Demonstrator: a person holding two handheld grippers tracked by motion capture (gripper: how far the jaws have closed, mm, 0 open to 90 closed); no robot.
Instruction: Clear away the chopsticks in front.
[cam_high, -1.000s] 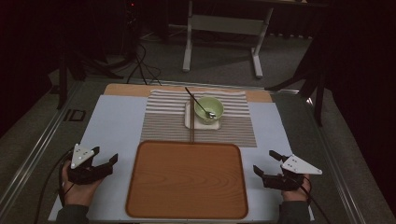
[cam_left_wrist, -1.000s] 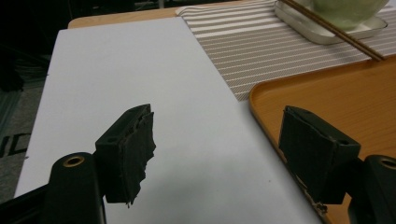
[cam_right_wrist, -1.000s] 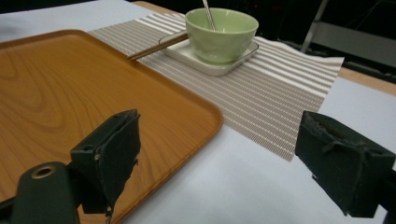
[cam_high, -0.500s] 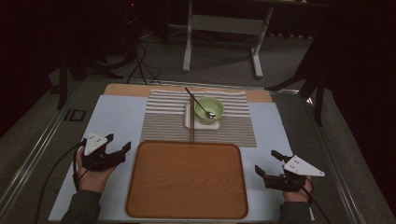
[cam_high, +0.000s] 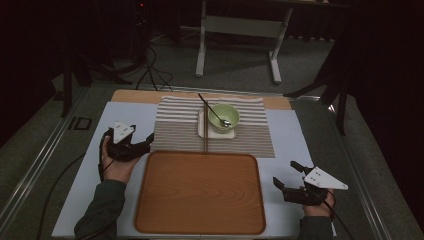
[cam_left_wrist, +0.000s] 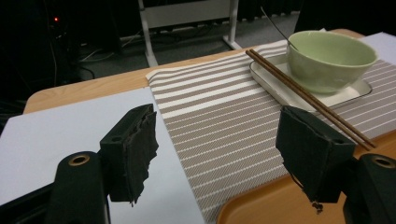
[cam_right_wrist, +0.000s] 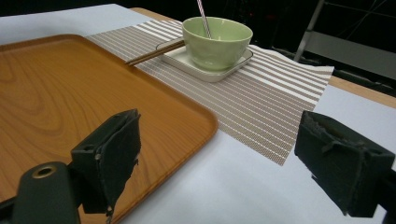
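Hidden: the spoon bowl end is hard to make out inside the green bowl; only its handle shows, rising toward 11 o'clock. In the right gripper view the bowl blocks the far part of the white dish. My forearms are cut off by the bottom edge of the high view.

Surface: pale blue sheet over a wood table; striped placemat at 12 o'clock; wooden tray bare, lying just at the placemat's near edge.

Room: dark; grey floor, cables at 11 o'clock, a light metal stand at 12 o'clock.

Chopsticks: 2 chopsticks lie side by side; long axis runs 12 to 6 o'clock, far ends resting on the dish's left rim, near ends touching or just short of the tray's far edge, I cannot tell which.

Bowl: sits on the dish, middle of the placemat, just right of the chopsticks.

Left gripper: my left gripper is at 9 o'clock beside the tray's far left corner, jaws spread and holding nothing, aimed toward the placemat and chopsticks.

Right gripper: my right gripper is at 4 o'clock off the tray's right edge, jaws spread wide and holding nothing, aimed toward the tray.
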